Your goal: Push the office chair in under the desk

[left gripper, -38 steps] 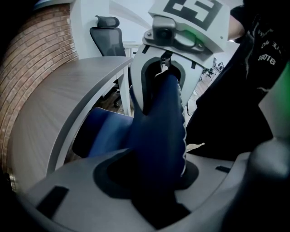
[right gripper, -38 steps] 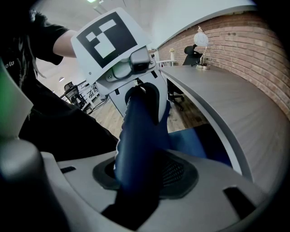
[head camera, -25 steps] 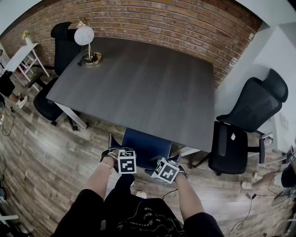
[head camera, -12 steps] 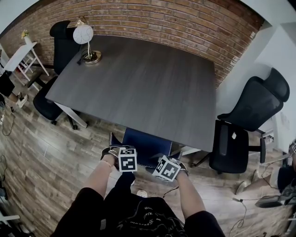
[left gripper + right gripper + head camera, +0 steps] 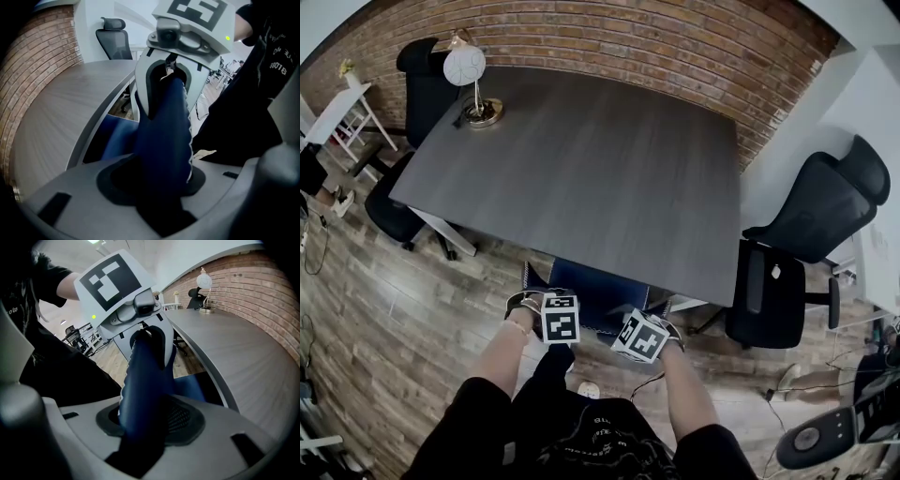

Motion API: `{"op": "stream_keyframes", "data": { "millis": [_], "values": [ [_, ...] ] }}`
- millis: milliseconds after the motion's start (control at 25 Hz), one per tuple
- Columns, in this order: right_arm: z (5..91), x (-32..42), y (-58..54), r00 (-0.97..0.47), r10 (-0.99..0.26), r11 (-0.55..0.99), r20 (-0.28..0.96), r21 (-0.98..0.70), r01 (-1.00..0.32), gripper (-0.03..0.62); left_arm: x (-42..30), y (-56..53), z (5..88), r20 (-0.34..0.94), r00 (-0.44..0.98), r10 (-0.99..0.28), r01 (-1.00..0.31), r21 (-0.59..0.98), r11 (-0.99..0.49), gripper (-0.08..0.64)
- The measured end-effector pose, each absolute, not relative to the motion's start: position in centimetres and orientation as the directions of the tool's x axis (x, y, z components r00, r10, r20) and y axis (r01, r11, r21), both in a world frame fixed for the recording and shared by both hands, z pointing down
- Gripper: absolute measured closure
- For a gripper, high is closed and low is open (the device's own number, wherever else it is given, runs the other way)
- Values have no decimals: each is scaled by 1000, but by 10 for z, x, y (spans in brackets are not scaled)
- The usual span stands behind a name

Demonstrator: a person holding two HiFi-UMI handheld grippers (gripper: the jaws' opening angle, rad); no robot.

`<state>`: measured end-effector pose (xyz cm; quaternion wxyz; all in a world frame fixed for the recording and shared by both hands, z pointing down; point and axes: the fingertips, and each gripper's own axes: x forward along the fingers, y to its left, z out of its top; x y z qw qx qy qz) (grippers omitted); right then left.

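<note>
**Blue chair at the table edge, held by both grippers**

Head view: the blue office chair [image 5: 596,291] stands at the near edge of the dark grey table [image 5: 581,178]; its seat is mostly hidden under the tabletop, and its backrest shows just outside the edge, between the table and the person; the left gripper [image 5: 553,305] and right gripper [image 5: 645,326] sit side by side on the top of the backrest; a white globe lamp [image 5: 467,75] stands on the table's far left corner; a black office chair [image 5: 811,244] stands at the right, well apart, and another black chair [image 5: 398,202] at the table's left side; wooden floor [image 5: 412,319] below, brick wall [image 5: 675,47] behind.

Left gripper view: the grey fingers [image 5: 75,192] pinch the upper edge of the backrest [image 5: 164,136], a deep blue padded panel with pale stitching along one side; the right gripper grips the same edge further along.

Right gripper view: its fingers [image 5: 225,427] pinch the same blue edge; the left gripper clamps it beyond; the tabletop runs alongside at the right.
</note>
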<state>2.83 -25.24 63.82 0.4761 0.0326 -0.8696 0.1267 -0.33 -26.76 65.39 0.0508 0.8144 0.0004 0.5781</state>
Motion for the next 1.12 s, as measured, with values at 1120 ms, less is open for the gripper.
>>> {"op": "stream_keyframes", "data": {
  "millis": [1120],
  "values": [
    [638, 29, -276, -532, 54, 967, 845, -177, -184, 426, -4, -293, 654, 940, 335, 61, -50, 82, -995, 383]
  ]
}}
